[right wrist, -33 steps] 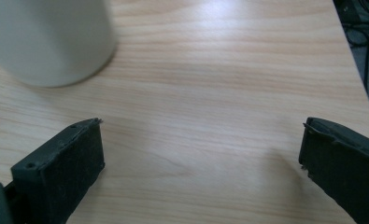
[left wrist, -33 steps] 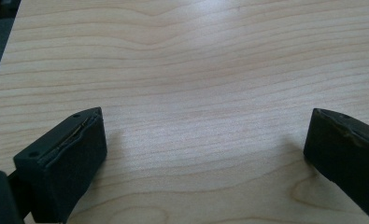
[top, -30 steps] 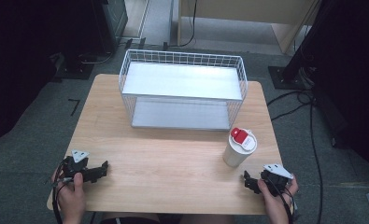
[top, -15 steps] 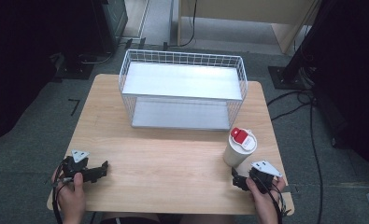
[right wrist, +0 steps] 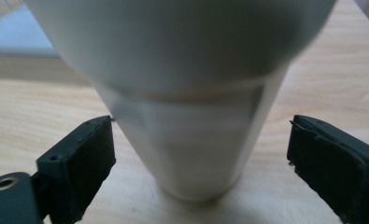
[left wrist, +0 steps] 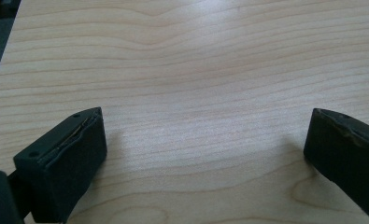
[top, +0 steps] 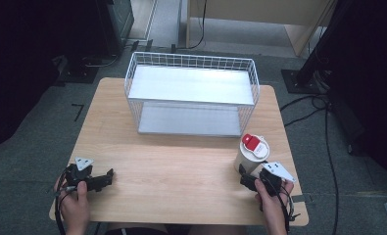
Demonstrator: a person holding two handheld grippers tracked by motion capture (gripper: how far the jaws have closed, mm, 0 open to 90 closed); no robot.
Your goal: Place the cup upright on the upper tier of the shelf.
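Right hand-held gripper (right wrist: 198,154): jaws spread, white cup (right wrist: 187,93) framed between them, untouched | left hand-held gripper (left wrist: 205,154): jaws spread, positioned over bare counter (left wrist: 196,70).

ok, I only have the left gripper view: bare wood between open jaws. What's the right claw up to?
Observer: The right claw is open, with a white cup standing between its jaws.
Operator: Touching it?
Observer: There are gaps on both sides, so no grip. The cup has a red flap on its lid.
Operator: Anything else on the table?
Observer: A white wire basket sits at the far side, beyond the cup.
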